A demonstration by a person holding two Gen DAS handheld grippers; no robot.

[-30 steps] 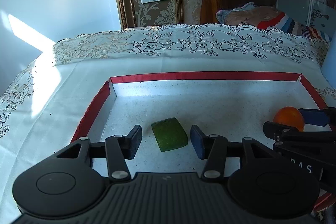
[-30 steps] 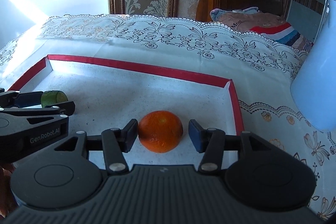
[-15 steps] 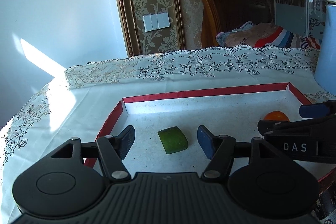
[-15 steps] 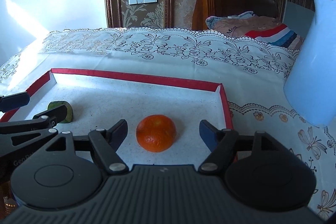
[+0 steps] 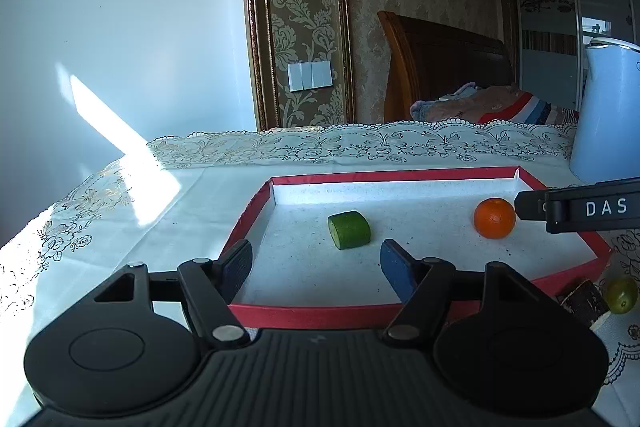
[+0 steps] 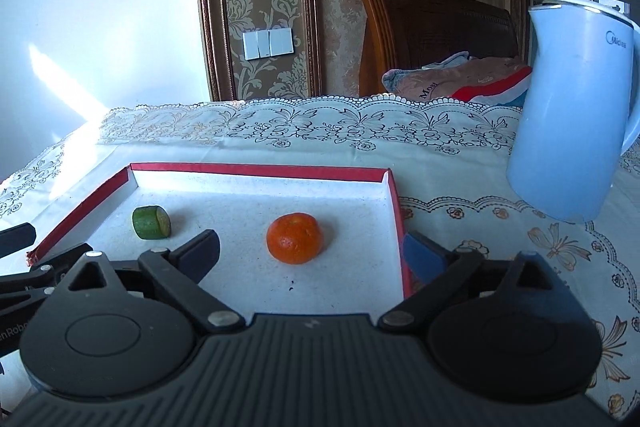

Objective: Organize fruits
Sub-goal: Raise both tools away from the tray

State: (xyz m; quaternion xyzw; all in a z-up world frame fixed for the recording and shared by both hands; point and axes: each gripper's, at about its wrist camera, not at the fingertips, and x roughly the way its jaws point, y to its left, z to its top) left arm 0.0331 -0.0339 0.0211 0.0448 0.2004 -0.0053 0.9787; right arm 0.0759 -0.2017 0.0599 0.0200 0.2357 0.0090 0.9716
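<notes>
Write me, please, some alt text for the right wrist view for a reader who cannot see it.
An orange and a cut green fruit piece lie apart in a red-edged tray on a lace tablecloth. The right gripper, its jaws opening, holds nothing, with the orange just beyond its fingers. A pale blue kettle stands to the right of the tray.

"DAS" on right gripper (image 5: 576,209) arm; "Midea" on blue kettle (image 6: 572,115); "Mosi" on folded cloth (image 6: 448,83)

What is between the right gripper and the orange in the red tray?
Nothing visible. The right gripper, its jaws opening with nothing between them, faces the orange across bare tray floor. The green piece lies off to the left.
</notes>
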